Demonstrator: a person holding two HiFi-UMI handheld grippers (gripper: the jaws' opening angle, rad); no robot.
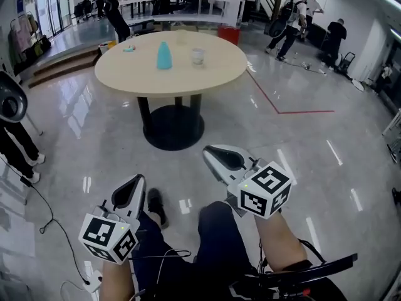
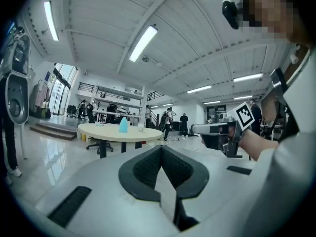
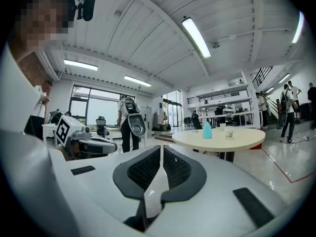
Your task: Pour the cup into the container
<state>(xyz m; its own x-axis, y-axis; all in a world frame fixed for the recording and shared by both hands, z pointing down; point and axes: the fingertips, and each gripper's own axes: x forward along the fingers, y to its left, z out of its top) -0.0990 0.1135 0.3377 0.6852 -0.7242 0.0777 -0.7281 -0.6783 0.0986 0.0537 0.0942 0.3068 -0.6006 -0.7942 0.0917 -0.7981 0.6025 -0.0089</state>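
Clear cup (image 1: 198,56) stands upright on the round beige table with black pedestal base (image 1: 188,83), right of table centre. Light-blue bottle-shaped container (image 1: 163,55) is also upright, just left of the cup and not touching it. Neither is being touched. Small teal item (image 1: 128,48) lies near the table's left edge, too small to identify. Pale second cup (image 1: 182,37) sits at the table's far edge.

Both grippers are on the near side of the table, well apart from it, pointing level toward it. Left gripper (image 1: 136,182): jaws closed, pads meeting at the tips, nothing between them (image 2: 161,151). Right gripper (image 1: 216,157): jaws closed, empty (image 3: 162,151). Each gripper view shows the table ahead, with container (image 2: 123,126) (image 3: 207,130) and cup (image 2: 141,127) (image 3: 228,133) on top.

Glossy grey floor (image 1: 301,162) surrounds the table, with a red tape line (image 1: 294,111) to the table's right. Red bin (image 1: 229,34) stands behind the table. Several people (image 1: 291,17) stand beyond the table at far right.
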